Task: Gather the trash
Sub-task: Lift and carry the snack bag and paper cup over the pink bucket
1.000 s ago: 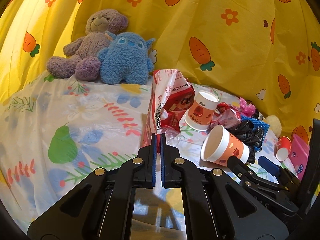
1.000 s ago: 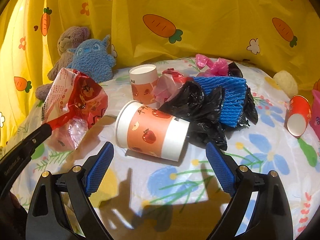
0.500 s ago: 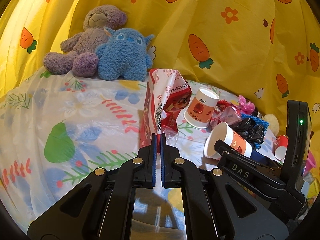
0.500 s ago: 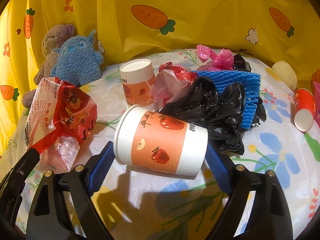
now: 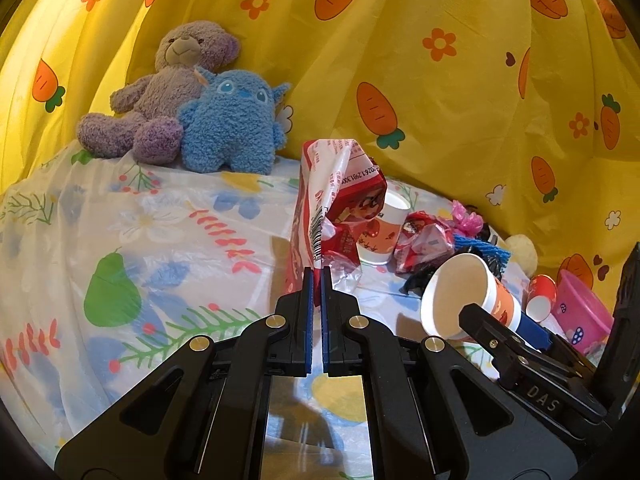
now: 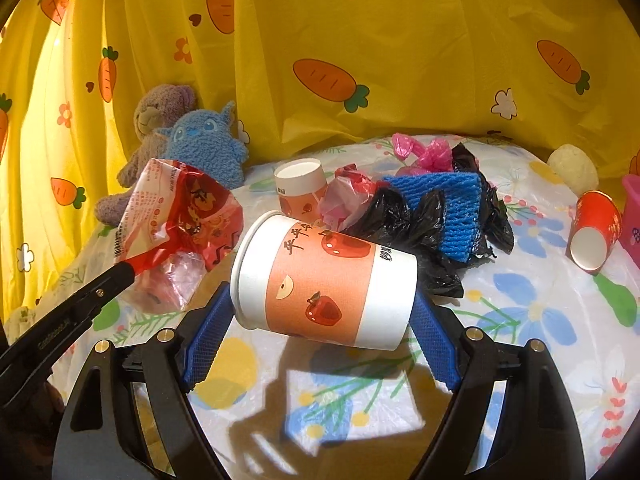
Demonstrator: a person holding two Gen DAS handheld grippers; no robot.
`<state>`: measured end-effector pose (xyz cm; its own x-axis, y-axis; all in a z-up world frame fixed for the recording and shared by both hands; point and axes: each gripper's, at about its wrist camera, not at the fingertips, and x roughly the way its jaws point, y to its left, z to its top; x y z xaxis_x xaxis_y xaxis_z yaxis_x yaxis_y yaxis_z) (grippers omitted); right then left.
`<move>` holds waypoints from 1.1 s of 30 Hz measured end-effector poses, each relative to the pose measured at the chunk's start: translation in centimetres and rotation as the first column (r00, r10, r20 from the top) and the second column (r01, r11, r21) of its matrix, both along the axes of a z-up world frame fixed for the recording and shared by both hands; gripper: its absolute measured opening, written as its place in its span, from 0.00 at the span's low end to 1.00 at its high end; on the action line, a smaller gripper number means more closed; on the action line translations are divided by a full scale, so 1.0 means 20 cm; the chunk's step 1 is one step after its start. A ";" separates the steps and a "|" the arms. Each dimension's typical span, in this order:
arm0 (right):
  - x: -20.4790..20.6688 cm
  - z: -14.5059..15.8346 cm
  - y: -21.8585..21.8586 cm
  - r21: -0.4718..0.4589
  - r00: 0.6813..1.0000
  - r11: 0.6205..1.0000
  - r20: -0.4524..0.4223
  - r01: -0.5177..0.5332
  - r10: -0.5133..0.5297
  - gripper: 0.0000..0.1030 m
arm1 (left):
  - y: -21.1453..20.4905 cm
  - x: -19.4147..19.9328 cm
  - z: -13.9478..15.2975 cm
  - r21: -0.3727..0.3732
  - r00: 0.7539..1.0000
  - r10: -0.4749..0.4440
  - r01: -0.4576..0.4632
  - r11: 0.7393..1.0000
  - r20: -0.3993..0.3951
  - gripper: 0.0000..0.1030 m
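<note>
Since a second ago the right gripper [image 6: 320, 312] has come in around the lying cup [image 6: 326, 284]; then the cup lay on the cloth ahead of the wide jaws, now it sits between the blue pads, rim toward the left pad and base toward the right. In the left wrist view the same cup [image 5: 466, 294] hangs tilted with its mouth up and left, and it appears clear of the cloth (its shadow falls below it in the right view). Jaws stand wide but are pressed on the cup's two ends, so I read this as a grip, cup lifted.

The left gripper [image 5: 315, 280] is unchanged: jaws nearly together, pinching the lower edge of the red bag [image 5: 336, 208], which stands up from the pads.

Meaning for the task (judgement): one cup is picked and the bag is held ready, probably to receive it. The bag mouth is not clearly open.

Left on the tablecloth [image 6: 540, 320]: a second cup [image 6: 300, 188] upright, crumpled red wrapper [image 6: 348, 192], black bags [image 6: 408, 220], blue net [image 6: 448, 208], pink scrap [image 6: 424, 152], small red cup [image 6: 596, 232] on its side near the right edge.

Room: yellow carrot-print curtain [image 5: 440, 100] behind; two plush toys [image 5: 192, 112] at the back left, well apart from the trash.
</note>
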<state>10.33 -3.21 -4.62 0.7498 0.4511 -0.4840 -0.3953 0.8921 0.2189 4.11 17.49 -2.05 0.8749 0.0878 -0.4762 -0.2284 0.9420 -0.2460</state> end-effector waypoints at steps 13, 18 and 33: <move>-0.12 0.06 -0.32 0.033 0.995 0.998 0.075 0.062 -0.064 0.79 | -0.23 -0.04 0.13 0.038 0.992 -0.108 0.106 0.994 0.065 0.02; -0.12 0.07 -0.44 0.050 0.991 0.993 0.085 0.104 -0.108 0.79 | -0.35 0.00 0.16 0.048 0.983 -0.168 0.165 0.985 0.077 0.02; -0.10 0.16 -0.93 0.077 0.938 0.951 0.156 0.300 -0.308 0.79 | -0.92 0.23 0.30 0.128 0.894 -0.438 0.425 0.896 0.095 0.02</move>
